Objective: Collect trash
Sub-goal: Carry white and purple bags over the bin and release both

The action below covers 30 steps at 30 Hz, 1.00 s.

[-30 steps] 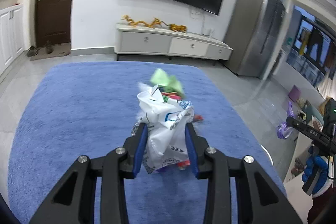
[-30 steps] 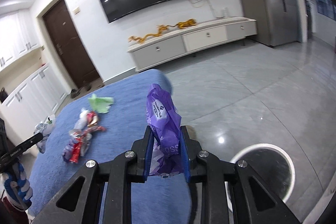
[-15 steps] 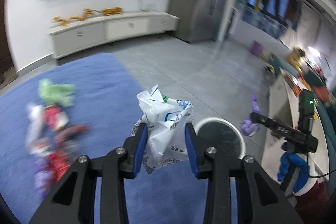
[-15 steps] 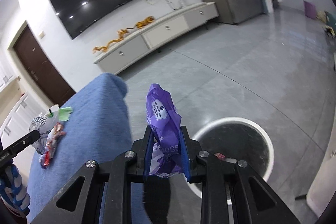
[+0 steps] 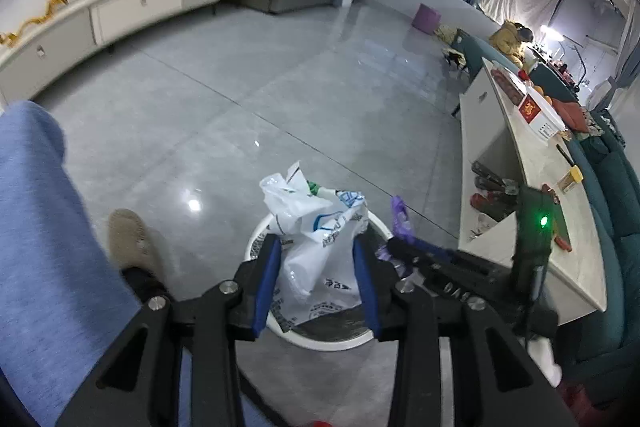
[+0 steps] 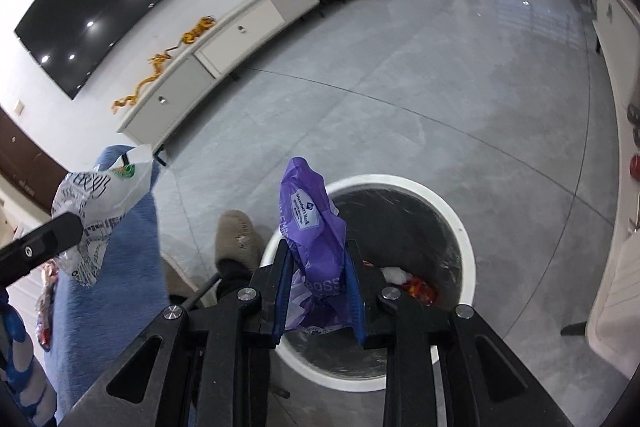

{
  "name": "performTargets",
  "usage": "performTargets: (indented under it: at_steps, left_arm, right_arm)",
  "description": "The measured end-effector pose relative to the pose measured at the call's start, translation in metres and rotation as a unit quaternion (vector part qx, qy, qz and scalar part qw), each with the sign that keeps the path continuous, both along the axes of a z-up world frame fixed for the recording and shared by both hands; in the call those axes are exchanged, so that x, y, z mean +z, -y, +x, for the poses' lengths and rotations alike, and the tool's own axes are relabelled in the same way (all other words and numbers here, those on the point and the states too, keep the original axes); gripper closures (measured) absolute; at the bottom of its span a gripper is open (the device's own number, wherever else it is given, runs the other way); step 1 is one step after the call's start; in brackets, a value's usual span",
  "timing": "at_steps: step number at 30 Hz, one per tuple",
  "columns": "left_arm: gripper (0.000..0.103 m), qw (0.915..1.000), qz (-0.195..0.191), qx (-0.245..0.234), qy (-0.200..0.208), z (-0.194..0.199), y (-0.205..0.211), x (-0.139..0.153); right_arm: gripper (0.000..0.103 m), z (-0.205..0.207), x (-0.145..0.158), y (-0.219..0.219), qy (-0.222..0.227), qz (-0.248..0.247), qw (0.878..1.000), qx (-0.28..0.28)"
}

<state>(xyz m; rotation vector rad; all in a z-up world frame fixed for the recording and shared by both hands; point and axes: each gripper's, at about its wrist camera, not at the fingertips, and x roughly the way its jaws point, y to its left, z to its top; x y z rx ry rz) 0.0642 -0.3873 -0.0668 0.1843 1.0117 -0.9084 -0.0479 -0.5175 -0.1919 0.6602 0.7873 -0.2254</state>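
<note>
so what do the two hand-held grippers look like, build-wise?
Both match: the left hand-held gripper and right hand-held gripper have black angular linkage arms with silver pivot screws and cut-out openings, and blue pads lining the fingers. Seen from the left wrist view, the right unit's body carries a lit green LED.

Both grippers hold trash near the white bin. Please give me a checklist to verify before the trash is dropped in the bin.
1. Purple bag sits between the right gripper pads: ok.
2. Purple bag is over the white bin opening: ok.
3. White plastic bag is held in the left gripper: ok.
4. White plastic bag is over the bin: ok in the left view.
5. Bin has room: ok, little trash inside.
6. Beige slipper is clear of the rim: cannot tell.
</note>
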Motion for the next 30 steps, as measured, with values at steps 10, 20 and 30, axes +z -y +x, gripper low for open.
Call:
performTargets:
  at_steps: [10, 20, 30]
  left_arm:
    - [0.048, 0.9991, -0.002, -0.002, -0.042, 0.006, 0.037, -0.023]
    - [0.048, 0.9996, -0.013, 0.005, 0.023, -0.017, 0.022, 0.006]
    - [0.048, 0.9946, -0.034, 0.021, 0.096, -0.05, -0.043, 0.054]
  right_arm:
    - [0.061, -0.001, -0.021, 0.014, -0.025, 0.009, 1.0, -0.015]
    - [0.061, -0.015, 0.003, 0.016, -0.006, -0.013, 0.999, -0.036]
    - [0.06, -0.034, 0.052, -0.011, 0.034, -0.055, 0.997, -0.032]
